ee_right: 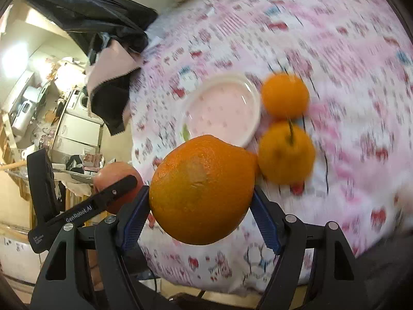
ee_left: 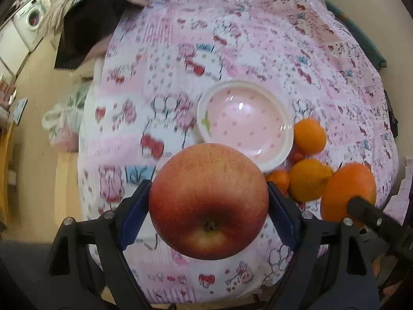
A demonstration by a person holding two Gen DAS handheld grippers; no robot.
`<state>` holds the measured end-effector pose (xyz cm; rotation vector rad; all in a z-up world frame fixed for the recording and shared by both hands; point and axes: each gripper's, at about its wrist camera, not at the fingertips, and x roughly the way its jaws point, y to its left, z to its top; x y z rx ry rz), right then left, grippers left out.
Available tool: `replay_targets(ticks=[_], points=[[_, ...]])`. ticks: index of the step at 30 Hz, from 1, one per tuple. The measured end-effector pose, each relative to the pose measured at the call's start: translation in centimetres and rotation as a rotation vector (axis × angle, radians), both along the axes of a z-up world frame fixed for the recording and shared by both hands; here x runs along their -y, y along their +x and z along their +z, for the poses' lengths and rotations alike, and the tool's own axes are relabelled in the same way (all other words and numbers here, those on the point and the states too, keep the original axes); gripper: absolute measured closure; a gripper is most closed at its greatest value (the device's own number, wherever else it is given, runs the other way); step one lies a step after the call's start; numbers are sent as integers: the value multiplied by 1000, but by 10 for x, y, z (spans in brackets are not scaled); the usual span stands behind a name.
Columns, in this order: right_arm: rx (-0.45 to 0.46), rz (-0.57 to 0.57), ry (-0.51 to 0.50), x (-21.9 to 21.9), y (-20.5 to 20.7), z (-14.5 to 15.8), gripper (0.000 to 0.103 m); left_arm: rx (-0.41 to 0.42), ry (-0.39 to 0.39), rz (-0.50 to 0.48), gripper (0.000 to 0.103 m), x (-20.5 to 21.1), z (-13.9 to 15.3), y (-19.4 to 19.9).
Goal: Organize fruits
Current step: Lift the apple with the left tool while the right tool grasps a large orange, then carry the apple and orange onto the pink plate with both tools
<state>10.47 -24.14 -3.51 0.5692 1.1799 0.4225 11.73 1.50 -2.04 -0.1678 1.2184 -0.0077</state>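
Two tools, two catches: the left tool (ee_left: 209, 204) is clamped on a red apple (ee_left: 208, 201), the right tool (ee_right: 201, 199) clamped on a big orange (ee_right: 202, 190), both lifted above the pink patterned cloth (ee_left: 160, 59). "GenRobot.AI" reads on the neighbouring tool's finger. One pink bowl (ee_left: 245, 122) sits empty, and beside it lie two oranges (ee_right: 285, 95) in the right view.

floor (ee_left: 38, 82) – beige | washing machine (ee_left: 33, 18) – white, far left
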Motion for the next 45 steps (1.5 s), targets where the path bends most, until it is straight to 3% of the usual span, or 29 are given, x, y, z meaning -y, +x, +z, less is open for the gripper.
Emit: replay_targets(ticks=[6, 13, 24, 32, 40, 45], points=[[30, 5, -24, 0, 52, 10, 25, 30, 33, -24, 20, 7, 13, 40], [30, 27, -76, -9, 98, -6, 25, 50, 87, -54, 20, 19, 8, 79], [4, 73, -165, -31, 163, -48, 25, 21, 141, -83, 20, 43, -50, 125], [-77, 72, -171, -42, 201, -78, 25, -5, 138, -134, 20, 57, -81, 148], [-187, 114, -143, -50, 213, -117, 25, -66, 123, -202, 20, 62, -111, 168], [-193, 126, -159, -56, 214, -122, 25, -83, 124, -197, 20, 58, -125, 174]])
